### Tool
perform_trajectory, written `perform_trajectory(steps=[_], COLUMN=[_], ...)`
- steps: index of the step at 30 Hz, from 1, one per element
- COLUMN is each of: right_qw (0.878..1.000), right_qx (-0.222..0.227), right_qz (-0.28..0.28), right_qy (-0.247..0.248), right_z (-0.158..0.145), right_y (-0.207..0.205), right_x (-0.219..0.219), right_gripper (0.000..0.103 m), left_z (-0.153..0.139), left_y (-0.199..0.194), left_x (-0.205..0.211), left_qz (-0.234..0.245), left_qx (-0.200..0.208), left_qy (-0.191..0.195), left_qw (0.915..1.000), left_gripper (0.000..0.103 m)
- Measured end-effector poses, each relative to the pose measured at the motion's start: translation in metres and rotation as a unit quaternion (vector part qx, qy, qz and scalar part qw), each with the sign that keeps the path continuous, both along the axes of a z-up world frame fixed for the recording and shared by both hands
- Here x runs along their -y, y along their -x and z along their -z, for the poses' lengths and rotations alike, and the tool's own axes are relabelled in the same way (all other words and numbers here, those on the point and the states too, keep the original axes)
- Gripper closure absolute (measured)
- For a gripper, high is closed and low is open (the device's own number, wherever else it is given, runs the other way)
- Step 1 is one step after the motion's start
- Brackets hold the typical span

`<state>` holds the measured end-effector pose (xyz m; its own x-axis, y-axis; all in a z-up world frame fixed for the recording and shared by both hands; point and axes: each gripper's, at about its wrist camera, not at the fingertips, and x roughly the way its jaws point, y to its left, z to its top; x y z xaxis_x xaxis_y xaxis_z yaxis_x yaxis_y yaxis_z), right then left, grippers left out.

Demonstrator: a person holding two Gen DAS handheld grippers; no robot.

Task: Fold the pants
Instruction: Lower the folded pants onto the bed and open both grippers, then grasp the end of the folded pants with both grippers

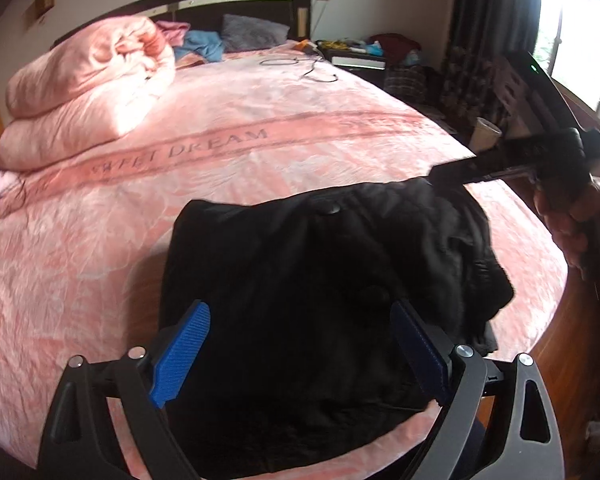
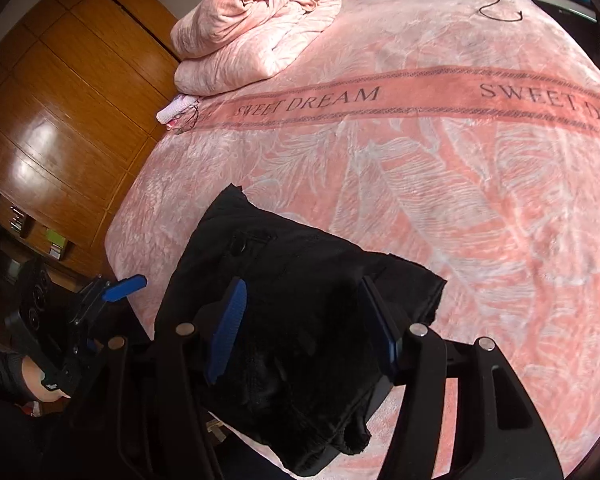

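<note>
Black pants (image 1: pixel 320 280) lie folded in a compact bundle near the foot edge of a pink bed (image 1: pixel 260 152); they also show in the right wrist view (image 2: pixel 300 320). My left gripper (image 1: pixel 300 352) is open with its blue pads (image 1: pixel 182 356) on either side of the bundle's near part, just above it. My right gripper (image 2: pixel 304 328) is open over the bundle, blue pads (image 2: pixel 226 332) spread. The right gripper shows from the side in the left wrist view (image 1: pixel 500 160), over the bundle's far right corner. The left gripper shows in the right wrist view (image 2: pixel 120 286), left of the pants.
A rolled pink duvet (image 1: pixel 88 92) lies at the bed's far left. Pillows and clothes (image 1: pixel 220 38) lie by the headboard, a black cable (image 1: pixel 300 62) beyond the middle. A wooden wardrobe (image 2: pixel 60 100) stands left of the bed; a cluttered nightstand (image 1: pixel 360 54) and window stand at right.
</note>
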<state>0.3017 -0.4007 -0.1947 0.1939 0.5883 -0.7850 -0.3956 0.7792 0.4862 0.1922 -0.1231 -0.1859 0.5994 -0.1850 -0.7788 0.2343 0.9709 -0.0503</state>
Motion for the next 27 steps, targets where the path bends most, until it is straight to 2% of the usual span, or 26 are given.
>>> perform_trajectory(steps=[3, 7, 9, 11, 15, 18, 19, 20, 23, 27], right_qw=[0.999, 0.998, 0.996, 0.989, 0.970, 0.963, 0.960, 0.956, 0.958, 0.959], right_qx=[-0.032, -0.016, -0.011, -0.025, -0.099, -0.126, -0.132, -0.132, -0.110, -0.097], right_qz=[0.020, 0.041, 0.087, 0.142, 0.196, 0.207, 0.214, 0.220, 0.232, 0.241], right_qy=[0.024, 0.035, 0.012, -0.012, -0.105, -0.119, -0.127, -0.142, -0.132, -0.117], right_z=[0.030, 0.026, 0.015, 0.015, 0.045, 0.070, 0.075, 0.077, 0.066, 0.047], right_y=[0.001, 0.023, 0.037, 0.056, 0.095, 0.106, 0.107, 0.107, 0.112, 0.122], right_x=[0.003, 0.014, 0.036, 0.060, 0.082, 0.071, 0.068, 0.067, 0.063, 0.060], right_gripper=[0.056, 0.057, 0.053, 0.034, 0.029, 0.029, 0.032, 0.048, 0.064, 0.071], left_z=[0.016, 0.024, 0.017, 0.010, 0.011, 0.018, 0.019, 0.020, 0.015, 0.015], left_y=[-0.010, -0.012, -0.008, -0.003, 0.002, 0.001, 0.001, 0.001, 0.006, 0.005], left_x=[-0.017, -0.027, -0.031, -0.037, -0.046, -0.051, -0.053, -0.054, -0.059, -0.070], left_qz=[-0.023, -0.028, -0.027, -0.028, -0.030, -0.032, -0.033, -0.033, -0.036, -0.044], left_qx=[-0.028, -0.037, -0.028, -0.021, -0.025, -0.046, -0.053, -0.057, -0.052, -0.057], left_qy=[-0.013, -0.015, -0.007, 0.005, 0.012, 0.026, 0.030, 0.032, 0.030, 0.036], left_qw=[0.9993, 0.9988, 0.9992, 0.9994, 0.9991, 0.9981, 0.9976, 0.9973, 0.9975, 0.9968], left_gripper=[0.011, 0.011, 0.011, 0.011, 0.010, 0.010, 0.010, 0.010, 0.010, 0.010])
